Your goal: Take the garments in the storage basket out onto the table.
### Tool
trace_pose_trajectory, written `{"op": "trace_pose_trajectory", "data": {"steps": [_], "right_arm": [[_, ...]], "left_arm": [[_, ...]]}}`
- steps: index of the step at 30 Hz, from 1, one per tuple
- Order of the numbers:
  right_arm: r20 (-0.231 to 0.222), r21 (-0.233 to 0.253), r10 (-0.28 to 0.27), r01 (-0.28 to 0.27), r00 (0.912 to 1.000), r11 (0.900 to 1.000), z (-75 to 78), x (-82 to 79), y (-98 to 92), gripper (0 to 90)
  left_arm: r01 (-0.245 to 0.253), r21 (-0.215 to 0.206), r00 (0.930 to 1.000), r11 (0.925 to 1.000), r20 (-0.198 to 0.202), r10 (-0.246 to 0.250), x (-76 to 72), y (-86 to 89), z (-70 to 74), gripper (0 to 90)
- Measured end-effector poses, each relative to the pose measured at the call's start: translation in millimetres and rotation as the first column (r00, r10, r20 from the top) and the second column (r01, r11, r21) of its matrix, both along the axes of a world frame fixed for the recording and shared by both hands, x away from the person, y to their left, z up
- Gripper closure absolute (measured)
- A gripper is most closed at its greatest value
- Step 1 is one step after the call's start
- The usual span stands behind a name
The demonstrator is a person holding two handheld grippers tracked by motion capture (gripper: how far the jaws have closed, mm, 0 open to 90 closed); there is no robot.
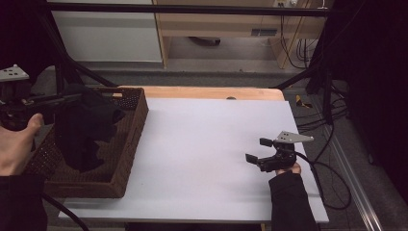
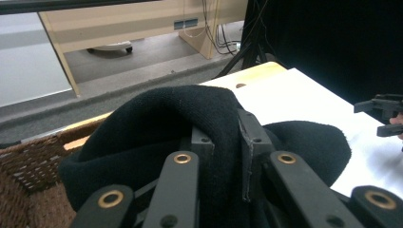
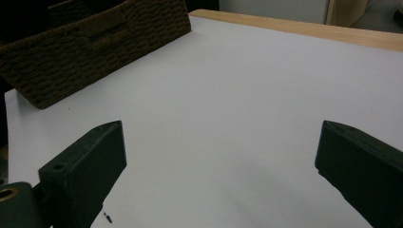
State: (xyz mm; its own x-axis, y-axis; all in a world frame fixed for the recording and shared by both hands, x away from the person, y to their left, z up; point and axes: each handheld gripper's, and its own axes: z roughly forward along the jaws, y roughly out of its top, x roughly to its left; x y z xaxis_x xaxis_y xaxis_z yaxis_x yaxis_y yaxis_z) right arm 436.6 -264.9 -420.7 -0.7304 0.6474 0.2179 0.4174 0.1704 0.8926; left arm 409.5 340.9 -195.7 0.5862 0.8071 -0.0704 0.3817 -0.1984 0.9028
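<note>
Above the wicker basket [image 1: 129, 144] at the table's left, the left gripper [image 2: 227, 142] pinches the black cloth [image 1: 86, 127] hanging lengthwise below its jaws, while the right gripper [image 1: 259, 150] waits wide open well apart.

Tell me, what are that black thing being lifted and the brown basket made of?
The black cloth looks like soft knit or fleece: matte, fuzzy nap, limp folds where the left gripper pinches it. The basket looks like woven wicker or rattan, judging by its ribbed brown weave.
</note>
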Motion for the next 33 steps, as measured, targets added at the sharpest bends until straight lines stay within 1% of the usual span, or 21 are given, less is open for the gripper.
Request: {"op": "trace_pose_trajectory", "data": {"steps": [1,2,3,17,33], "right_arm": [[-0.001,0.001,-0.001,0.001,1.0000,1.000,0.0,0.0,0.2,3.4],[-0.002,0.001,0.000,0.000,1.0000,1.000,-0.1,-0.1,0.3,3.4],[-0.001,0.001,0.001,-0.001,1.0000,1.000,-0.1,-0.1,0.2,3.5],[0.000,0.000,0.001,-0.001,1.0000,1.000,0.0,0.0,0.1,3.4],[-0.001,0.001,0.001,-0.001,1.0000,1.000,-0.1,0.0,0.3,3.4]], "left_arm": [[0.009,-0.007,0.9999,0.9999,-0.005,-0.009,-0.2,-1.8,0.5,78.6],[0.010,-0.004,0.9999,0.9999,0.002,-0.010,-0.1,-3.1,1.4,78.6],[0.016,-0.010,0.9999,0.9998,-0.002,-0.016,-0.1,-5.2,1.9,78.7],[0.060,-0.018,0.9981,0.9981,0.013,-0.060,1.5,-24.2,10.0,78.7],[0.103,-0.013,0.9942,0.9945,0.030,-0.103,-1.4,-41.9,19.1,78.7]]}}
